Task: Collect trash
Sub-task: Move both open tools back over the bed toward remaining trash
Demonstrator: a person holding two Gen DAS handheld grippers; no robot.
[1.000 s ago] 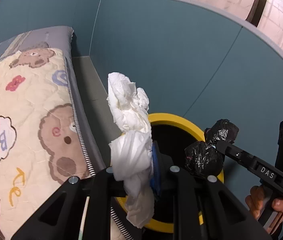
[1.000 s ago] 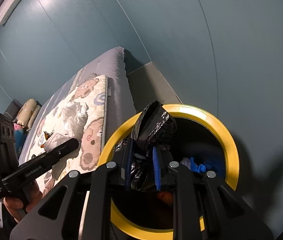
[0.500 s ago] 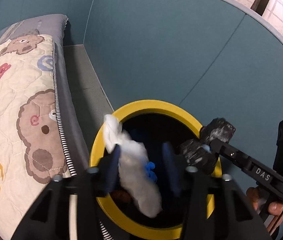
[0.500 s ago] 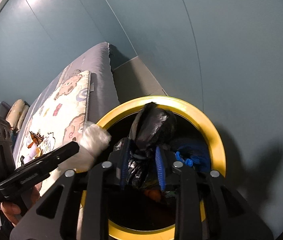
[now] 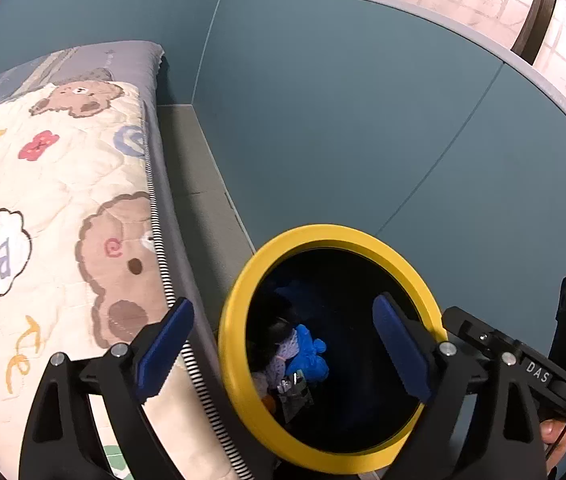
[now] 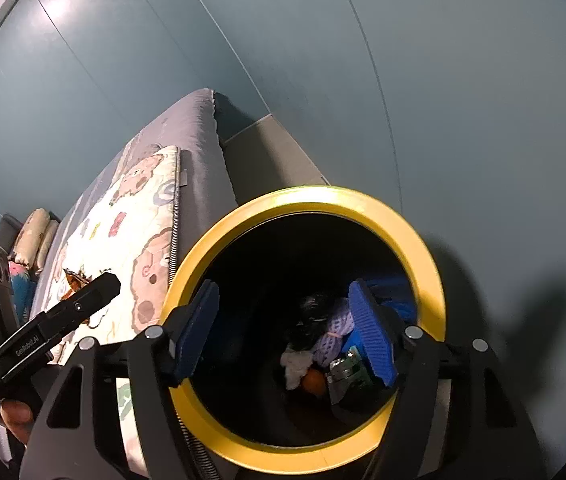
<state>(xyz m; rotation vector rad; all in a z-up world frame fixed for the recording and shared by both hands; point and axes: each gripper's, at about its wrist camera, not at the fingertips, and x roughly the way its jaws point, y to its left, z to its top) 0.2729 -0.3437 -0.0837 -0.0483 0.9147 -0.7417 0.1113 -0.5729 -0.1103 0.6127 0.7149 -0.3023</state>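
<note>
Two labels read: "DAS" (image 5: 538, 372), "GenRobot.AI" (image 6: 29, 343).

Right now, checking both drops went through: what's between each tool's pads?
Nothing held: both tools, left and right, are opening over the yellow-rimmed bin, trash below, per wrist views.

Bin (image 5: 239, 320) mouth stands open — bed (image 5: 63, 200) and wall (image 5: 343, 120) flank it.

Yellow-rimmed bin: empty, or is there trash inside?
Not empty. The bin holds a pile at the bottom: a blue item, a purple knitted piece, white tissue.
</note>
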